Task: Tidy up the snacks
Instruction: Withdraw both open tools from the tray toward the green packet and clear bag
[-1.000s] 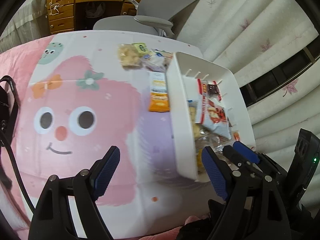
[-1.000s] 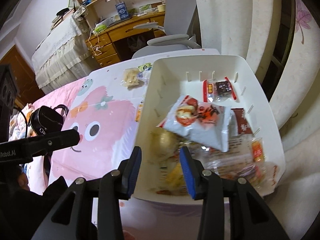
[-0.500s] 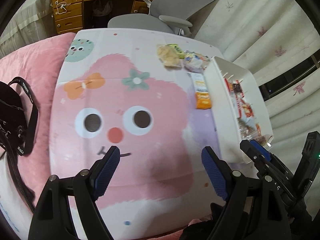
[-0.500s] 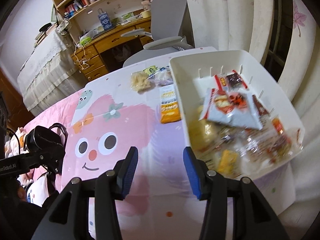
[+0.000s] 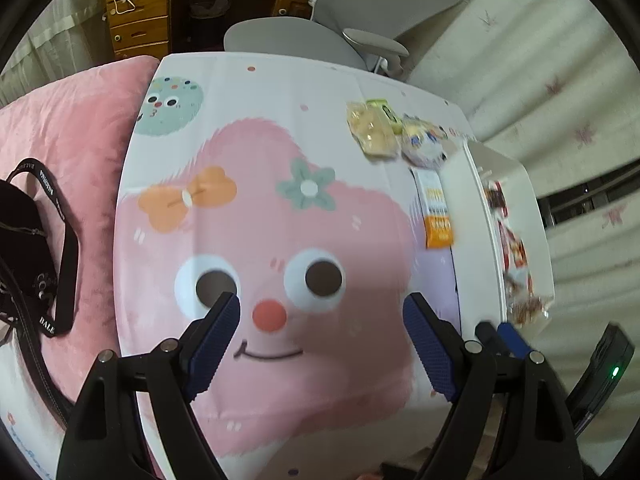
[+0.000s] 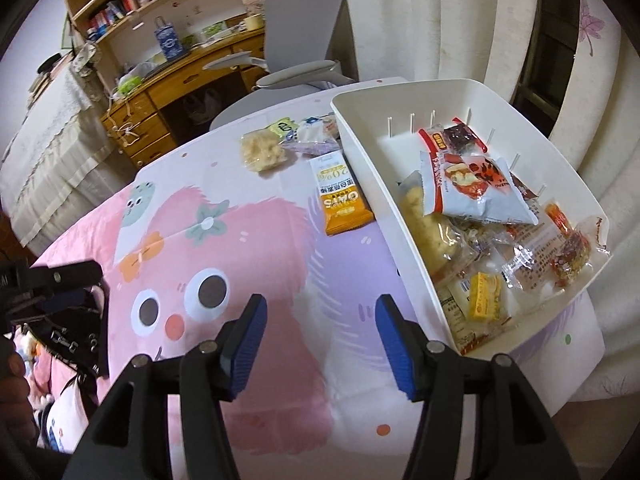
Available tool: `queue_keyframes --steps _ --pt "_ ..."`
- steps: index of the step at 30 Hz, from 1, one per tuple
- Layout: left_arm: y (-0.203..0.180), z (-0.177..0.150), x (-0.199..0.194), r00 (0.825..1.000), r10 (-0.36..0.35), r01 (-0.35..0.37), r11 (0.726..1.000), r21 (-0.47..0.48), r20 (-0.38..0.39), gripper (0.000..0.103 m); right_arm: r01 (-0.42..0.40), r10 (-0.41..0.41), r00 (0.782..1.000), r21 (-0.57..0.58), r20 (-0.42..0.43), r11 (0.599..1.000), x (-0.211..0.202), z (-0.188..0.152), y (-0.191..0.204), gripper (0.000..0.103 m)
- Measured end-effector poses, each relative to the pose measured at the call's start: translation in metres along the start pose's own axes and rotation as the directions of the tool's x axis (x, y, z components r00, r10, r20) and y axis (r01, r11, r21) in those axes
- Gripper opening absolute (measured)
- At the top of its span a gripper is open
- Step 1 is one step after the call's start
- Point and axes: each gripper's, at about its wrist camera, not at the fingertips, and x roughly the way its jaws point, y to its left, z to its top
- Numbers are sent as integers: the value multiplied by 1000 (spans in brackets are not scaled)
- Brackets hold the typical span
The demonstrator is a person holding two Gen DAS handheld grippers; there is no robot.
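A white bin [image 6: 516, 112] at the table's right edge holds several snack packets, topped by a white and red bag [image 6: 472, 188]; the bin also shows in the left wrist view [image 5: 468, 184]. Left of it on the cartoon cloth lie an orange and white oat bar [image 6: 340, 192] [image 5: 436, 212], a clear bag of pale cookies [image 6: 262, 150] [image 5: 372, 130] and a small white packet [image 6: 312, 136] [image 5: 424, 142]. My left gripper [image 5: 320, 332] is open and empty above the pink face print. My right gripper [image 6: 320, 336] is open and empty, near the bin's front-left corner.
A grey office chair [image 6: 296, 32] and a wooden desk [image 6: 168, 92] stand beyond the table's far edge. A black strapped bag [image 5: 28, 248] lies on a pink cushion at the left. Curtains [image 6: 440, 20] hang right behind the bin.
Both grippers have pulled back and left, away from the bin, over the pink face print. The right gripper's fingers have opened wider. The snacks have not moved.
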Motion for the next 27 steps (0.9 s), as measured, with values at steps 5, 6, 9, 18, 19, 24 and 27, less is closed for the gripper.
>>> queue_keyframes --steps 5,6,9,18,19,24,27 --pt "-1 32 16 1000 23 -23 1000 -4 -8 83 25 -25 1000 31 11 999 21 8 6 65" --pt "-2 40 20 999 31 -31 1000 -3 -12 83 29 -30 999 36 14 999 26 10 7 66" --pt "-6 63 35 998 45 -45 999 -5 -32 83 37 -39 999 64 32 997 41 15 9 69" --pt "-30 133 89 996 69 -68 998 10 -63 83 112 -119 986 69 115 991 87 30 23 79" --pt "-32 138 93 995 73 -72 997 8 -64 83 120 -127 985 62 120 991 92 31 26 81" --pt "-45 165 124 992 80 -81 997 -2 -97 83 137 -145 984 83 103 987 116 36 24 81" --pt "-53 176 140 990 93 -93 996 10 -107 83 142 -152 984 100 95 985 127 38 22 81"
